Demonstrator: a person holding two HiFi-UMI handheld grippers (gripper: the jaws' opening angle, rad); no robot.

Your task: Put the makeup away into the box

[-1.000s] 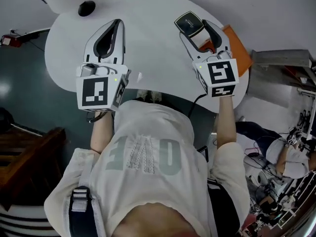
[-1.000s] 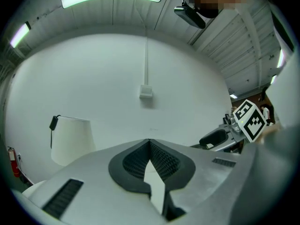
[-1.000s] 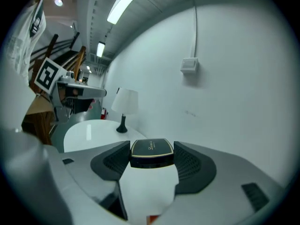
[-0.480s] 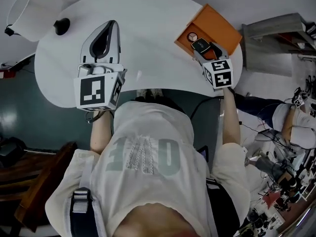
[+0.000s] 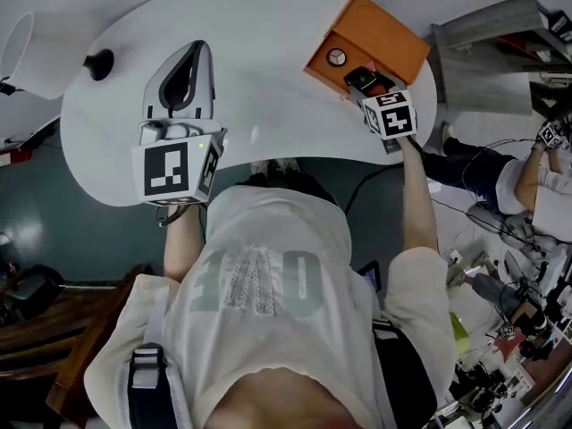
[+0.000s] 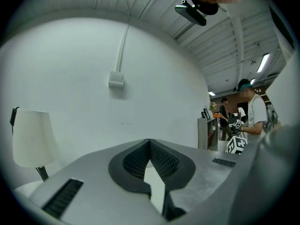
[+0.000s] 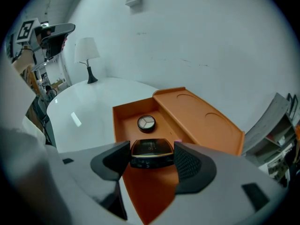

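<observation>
An open orange box lies at the right end of the white table. A small round compact rests on its floor, seen as the round compact in the right gripper view. My right gripper is shut on a black compact case with a gold rim, which hangs just above the box floor beside the hinged lid. Over the table's left part, my left gripper is shut with nothing in it. Its tips meet and point at the wall.
A lamp with a white shade and black base stands at the table's far left, visible as the lamp in the right gripper view. A grey shelf unit is to the right of the table. People stand in the background.
The right gripper has carried the black compact case right and down, from over the bare table to just above the open orange box. The left gripper shifted a little over the table.
</observation>
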